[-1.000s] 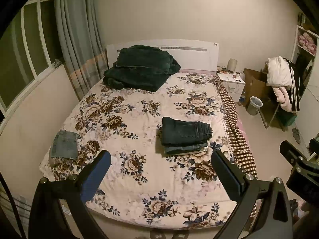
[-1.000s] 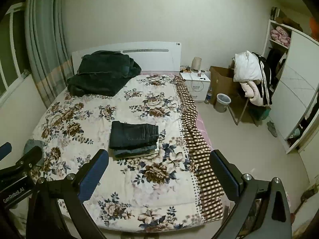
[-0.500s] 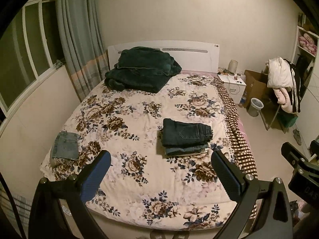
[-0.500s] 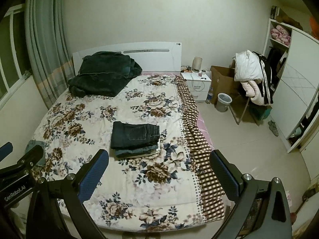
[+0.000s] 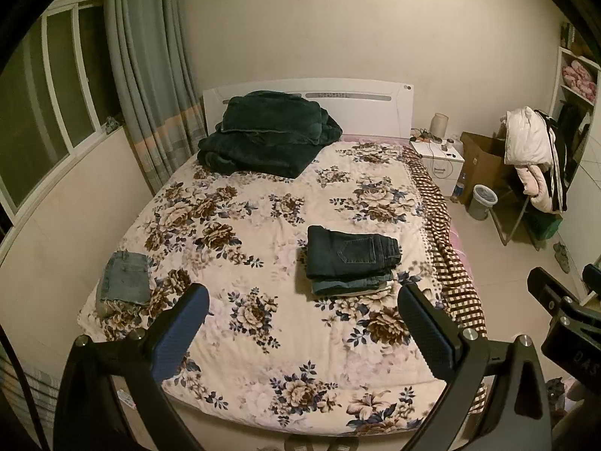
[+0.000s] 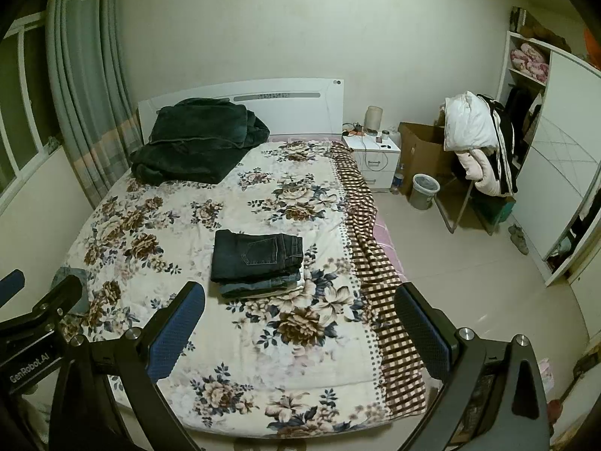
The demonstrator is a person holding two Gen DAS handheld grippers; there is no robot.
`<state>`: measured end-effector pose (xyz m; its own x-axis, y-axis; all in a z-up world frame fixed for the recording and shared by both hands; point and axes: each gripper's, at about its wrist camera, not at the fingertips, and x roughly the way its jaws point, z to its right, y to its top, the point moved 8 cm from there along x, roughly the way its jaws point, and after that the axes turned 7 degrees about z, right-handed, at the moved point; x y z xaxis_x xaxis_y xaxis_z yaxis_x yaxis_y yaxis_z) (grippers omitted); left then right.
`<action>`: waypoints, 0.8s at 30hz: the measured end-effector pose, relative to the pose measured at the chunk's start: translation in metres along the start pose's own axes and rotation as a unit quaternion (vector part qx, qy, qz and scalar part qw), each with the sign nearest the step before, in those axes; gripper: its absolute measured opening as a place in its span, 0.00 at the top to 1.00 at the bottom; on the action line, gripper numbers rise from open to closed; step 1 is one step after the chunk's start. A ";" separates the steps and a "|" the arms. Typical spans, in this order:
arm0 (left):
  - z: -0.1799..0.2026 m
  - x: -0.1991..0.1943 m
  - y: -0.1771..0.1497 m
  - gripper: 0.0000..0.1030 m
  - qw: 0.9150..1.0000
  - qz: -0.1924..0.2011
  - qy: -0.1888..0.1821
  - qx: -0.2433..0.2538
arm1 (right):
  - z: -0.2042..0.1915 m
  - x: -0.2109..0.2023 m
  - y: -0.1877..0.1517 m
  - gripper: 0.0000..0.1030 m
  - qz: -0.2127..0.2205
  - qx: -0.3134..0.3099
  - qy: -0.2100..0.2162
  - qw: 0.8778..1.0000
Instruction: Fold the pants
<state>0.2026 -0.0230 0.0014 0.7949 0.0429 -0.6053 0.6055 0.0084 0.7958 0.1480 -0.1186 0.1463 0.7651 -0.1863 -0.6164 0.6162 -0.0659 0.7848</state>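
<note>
Left tongs (image 5: 302,323): I hold them spread wide, gripping nothing, above the foot of the floral-quilted bed (image 5: 263,338).
Right tongs (image 6: 300,319): likewise spread, gripping nothing.
Pants: stack of folded dark denim pants (image 5: 351,259) mid-bed, toward its checkered edge.
</note>
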 end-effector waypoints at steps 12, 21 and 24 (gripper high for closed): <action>0.002 0.000 0.002 0.00 1.000 0.001 0.000 0.002 | 0.000 0.001 0.000 0.00 0.001 0.006 0.001 1.000; 0.002 0.000 0.001 0.00 1.000 0.001 -0.001 0.002 | 0.000 0.001 -0.001 0.00 0.001 0.005 0.000 1.000; 0.003 -0.001 0.003 0.00 1.000 0.002 -0.001 0.002 | 0.000 0.000 -0.001 0.00 0.000 0.006 0.001 1.000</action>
<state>0.2040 -0.0260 0.0040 0.7971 0.0411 -0.6025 0.6028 0.0039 0.7978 0.1474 -0.1190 0.1461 0.7658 -0.1853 -0.6158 0.6133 -0.0773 0.7860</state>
